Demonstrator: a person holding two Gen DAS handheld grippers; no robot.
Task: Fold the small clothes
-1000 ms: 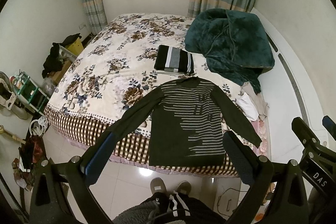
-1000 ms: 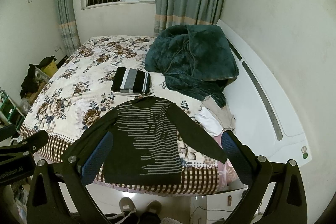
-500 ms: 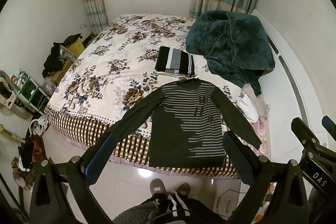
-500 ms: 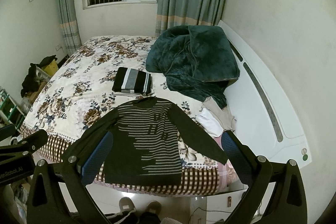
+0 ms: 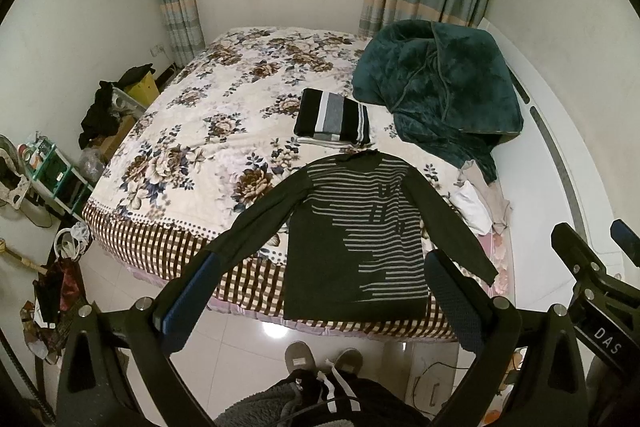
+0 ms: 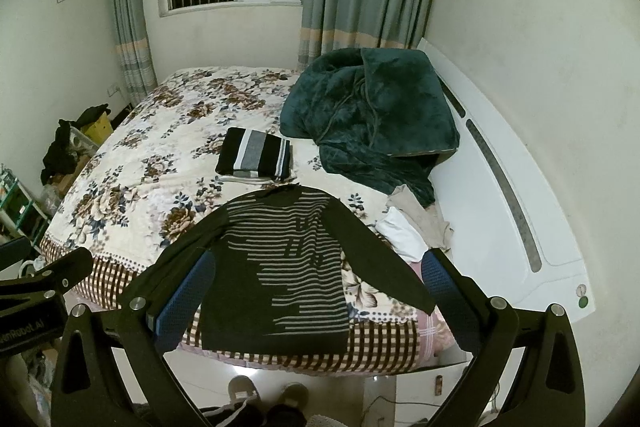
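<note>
On the bed [image 5: 224, 131], the teal blanket [image 5: 436, 91] covers the top of the beige and white clothes [image 5: 476, 203], so their kinds cannot be told. The sweater [image 5: 356, 239] has its left cuff hidden behind a finger [image 5: 188, 299] of the left tongs. The folded striped top [image 6: 254, 155] hides a pale garment beneath it, only an edge showing. The clutter by the wall [image 5: 52, 171] is too small to identify. The person's shoes [image 6: 268, 393] are partly cut off.
</note>
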